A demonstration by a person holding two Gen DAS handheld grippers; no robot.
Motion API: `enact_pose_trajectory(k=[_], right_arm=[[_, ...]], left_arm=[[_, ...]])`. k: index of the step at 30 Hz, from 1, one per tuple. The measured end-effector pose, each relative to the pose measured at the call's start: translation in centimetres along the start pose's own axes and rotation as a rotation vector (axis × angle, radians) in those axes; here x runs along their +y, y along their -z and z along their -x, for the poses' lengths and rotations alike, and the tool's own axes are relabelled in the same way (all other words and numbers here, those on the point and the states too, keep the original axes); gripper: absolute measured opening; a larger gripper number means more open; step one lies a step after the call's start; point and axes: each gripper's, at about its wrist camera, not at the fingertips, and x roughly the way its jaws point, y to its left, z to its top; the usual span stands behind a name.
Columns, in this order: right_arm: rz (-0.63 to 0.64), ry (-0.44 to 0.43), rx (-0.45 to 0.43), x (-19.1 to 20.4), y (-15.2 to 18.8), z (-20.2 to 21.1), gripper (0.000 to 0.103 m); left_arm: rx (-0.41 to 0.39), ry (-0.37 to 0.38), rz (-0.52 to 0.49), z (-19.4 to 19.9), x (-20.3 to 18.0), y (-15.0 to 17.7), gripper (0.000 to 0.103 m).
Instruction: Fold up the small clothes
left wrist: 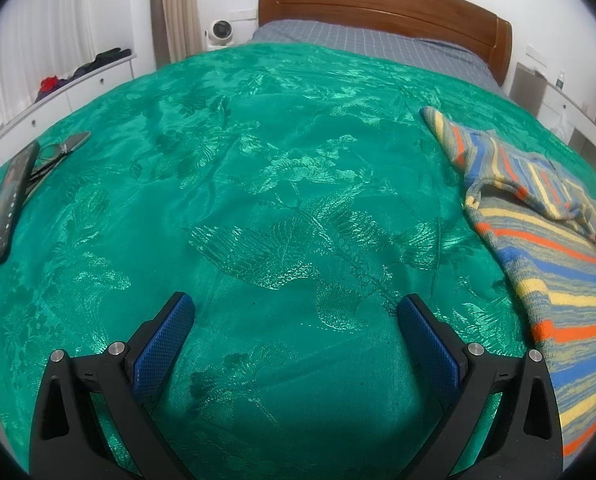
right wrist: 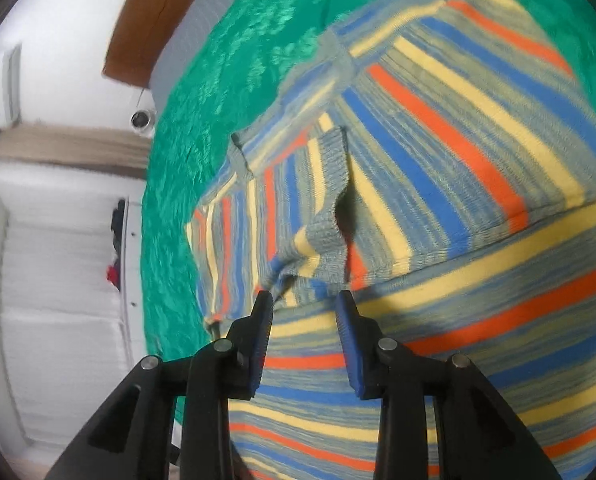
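Risk: right gripper, fingers parted and clamping nothing, hovers over a loose sleeve; a thin pinch could drag and bunch the knit. Left gripper spread wide above bare green bedspread.

Count: one striped sweater, right bed edge; one phone, left edge.

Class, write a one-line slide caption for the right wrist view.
Open right gripper poised over a striped knit sweater on a green bedspread.

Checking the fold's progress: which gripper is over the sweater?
The right gripper, jaws partly open over the striped sweater. The left gripper hangs wide open over bare green bedspread.
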Motion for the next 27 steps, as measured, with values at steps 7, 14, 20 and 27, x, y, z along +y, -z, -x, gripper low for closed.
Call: enact_pose_trajectory(k=[7, 14, 20, 27], right_arm=[[-0.138, 0.029, -0.018, -1.0, -1.2, -1.9, 0.034], [-0.001, 0.194, 0.0, 0.3, -1.6, -3.1, 0.004], [0.083, 0.203, -0.061, 1.5, -1.0, -0.8, 0.003], [0.125, 0.265, -0.052, 1.0, -0.1, 0.7, 0.002]], left_arm=[[0.0, 0.0, 0.0, 0.0, 0.0, 0.0, 0.102], [0.0, 0.0, 0.0, 0.0, 0.0, 0.0, 0.102], [0.0, -0.001, -0.001, 0.0, 0.0, 0.0, 0.102], [0.0, -0.002, -0.001, 0.0, 0.0, 0.0, 0.102]])
